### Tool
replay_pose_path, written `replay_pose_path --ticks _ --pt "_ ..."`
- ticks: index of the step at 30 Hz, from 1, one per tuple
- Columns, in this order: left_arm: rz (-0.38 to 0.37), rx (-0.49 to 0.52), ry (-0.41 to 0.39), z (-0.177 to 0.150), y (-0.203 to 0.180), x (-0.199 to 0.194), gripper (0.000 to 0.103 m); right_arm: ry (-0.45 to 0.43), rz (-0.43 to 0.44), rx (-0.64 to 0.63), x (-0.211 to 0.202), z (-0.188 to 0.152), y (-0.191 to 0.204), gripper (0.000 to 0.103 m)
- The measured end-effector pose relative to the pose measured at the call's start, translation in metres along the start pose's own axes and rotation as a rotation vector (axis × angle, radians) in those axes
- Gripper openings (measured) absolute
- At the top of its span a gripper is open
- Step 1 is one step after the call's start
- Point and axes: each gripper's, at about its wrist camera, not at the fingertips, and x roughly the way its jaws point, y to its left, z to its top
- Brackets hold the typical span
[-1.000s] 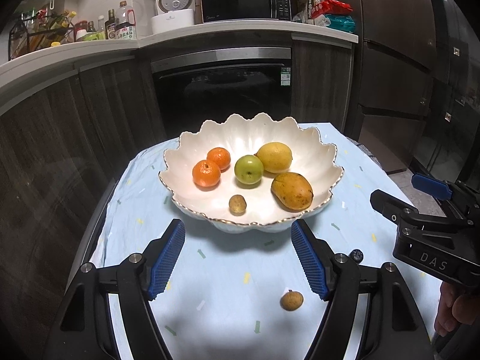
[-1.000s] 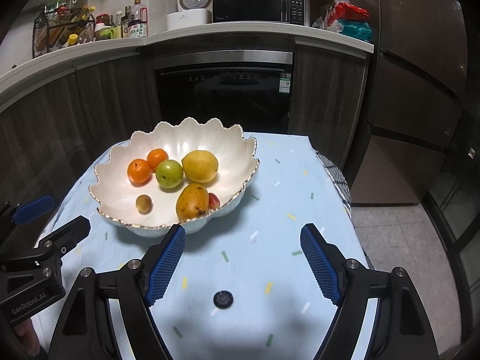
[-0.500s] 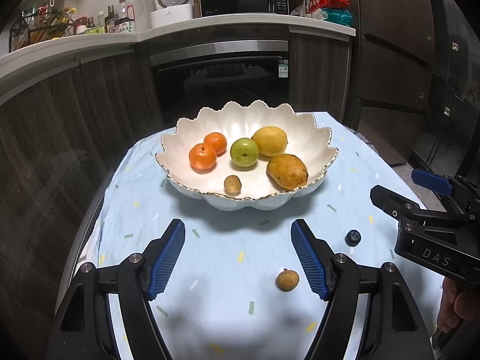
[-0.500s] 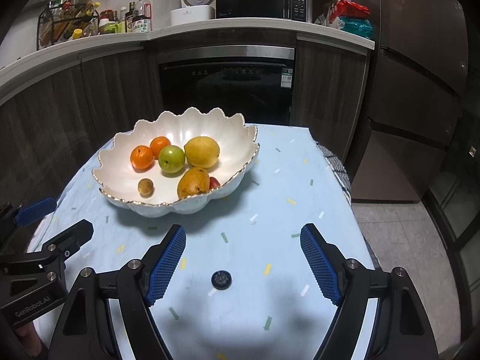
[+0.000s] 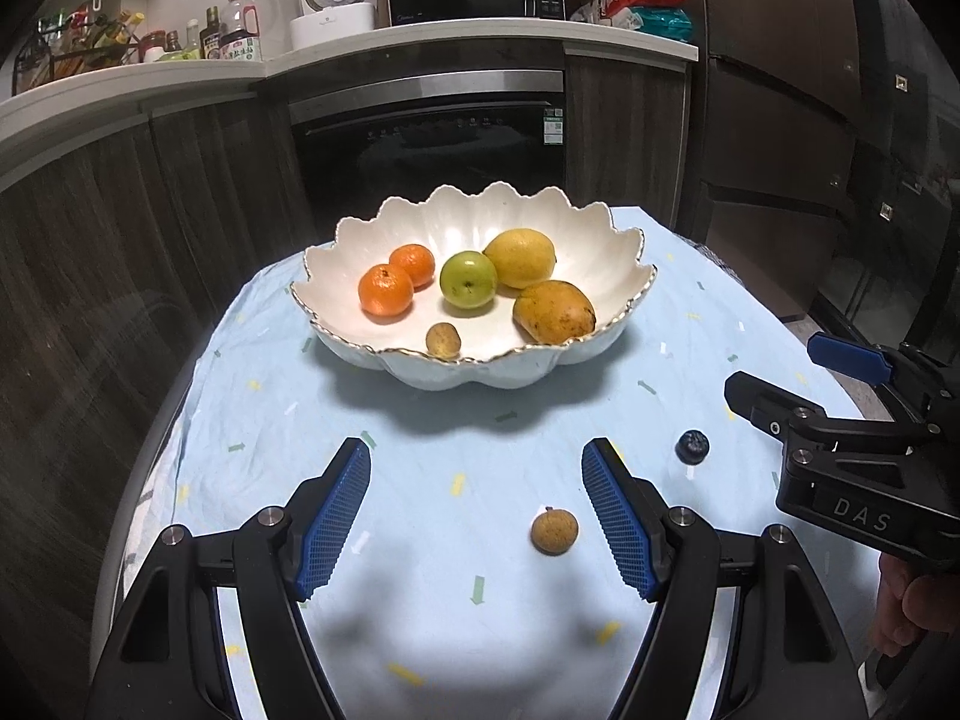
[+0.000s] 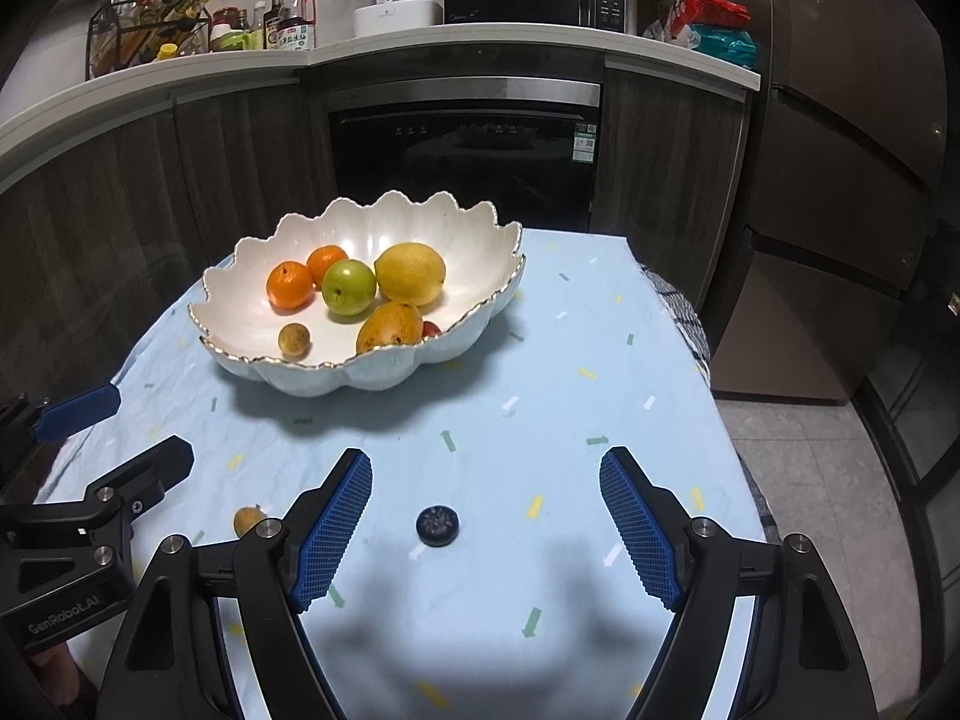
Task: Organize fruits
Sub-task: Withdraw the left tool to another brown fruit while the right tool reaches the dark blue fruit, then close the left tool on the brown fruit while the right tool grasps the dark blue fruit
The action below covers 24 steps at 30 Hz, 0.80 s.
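I have both grippers hovering low over the worktop (image 5: 420,630), angled down at the two strays that have not yet joined the bowl (image 5: 480,372). The left gripper (image 5: 477,516) has its fingers apart and empty; the longan (image 5: 554,532) lies on the cloth just inside the right-hand pad, at about four o'clock from the midpoint between them. The right gripper (image 6: 486,525) is likewise spread and empty, with the blueberry (image 6: 437,524) between its pads, nearer the left one. I judge each tool is lined up for its own fruit. Both fruits are near round, so no long axis matters; the longan's stub points up toward twelve, the blueberry's crown faces up. The bowl sits at twelve o'clock, well apart.
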Motion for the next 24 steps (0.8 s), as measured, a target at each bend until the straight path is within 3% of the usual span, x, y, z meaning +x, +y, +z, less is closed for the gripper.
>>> replay_pose_path --ticks 12,24 --pt "-0.026 0.006 0.024 -0.013 -0.008 0.011 0.073 0.014 0.032 -0.032 0.008 -0.01 -0.002 0.078" --pt "-0.056 -0.003 0.073 -0.024 -0.014 0.028 0.072 0.071 0.087 -0.049 0.03 -0.018 0.002 0.062"
